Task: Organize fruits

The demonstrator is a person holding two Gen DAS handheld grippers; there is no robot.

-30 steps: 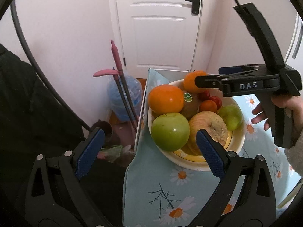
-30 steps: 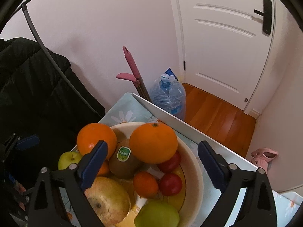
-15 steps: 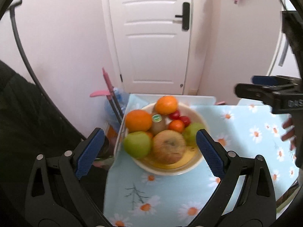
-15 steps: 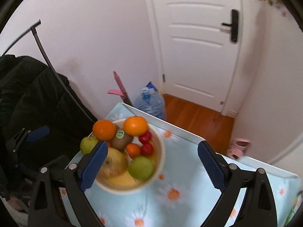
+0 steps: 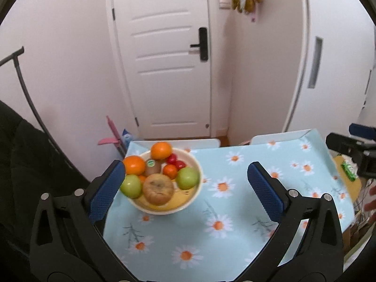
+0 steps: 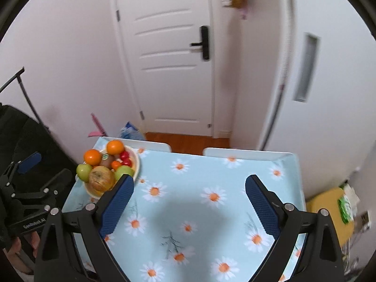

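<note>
Fruit bowl (image 5: 195, 164) set at table's (image 6: 199, 176) far-left corner, left gripper (image 5: 185, 178) and right gripper (image 6: 189, 188) both held released, nothing grasped.

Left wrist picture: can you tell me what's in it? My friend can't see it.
A cream bowl piled with oranges, green apples, a kiwi and small red fruits sits on a blue daisy tablecloth. The open left tongs frame the view, empty, with a white door behind the table.

One bowl (image 5: 196, 164) ahead-left of both grippers holds two oranges (image 5: 161, 150); two green apples (image 5: 187, 178); one kiwi (image 5: 152, 167); two small red tomatoes (image 5: 180, 164); one brownish round fruit (image 5: 158, 188); at least one small tangerine (image 5: 170, 171).
</note>
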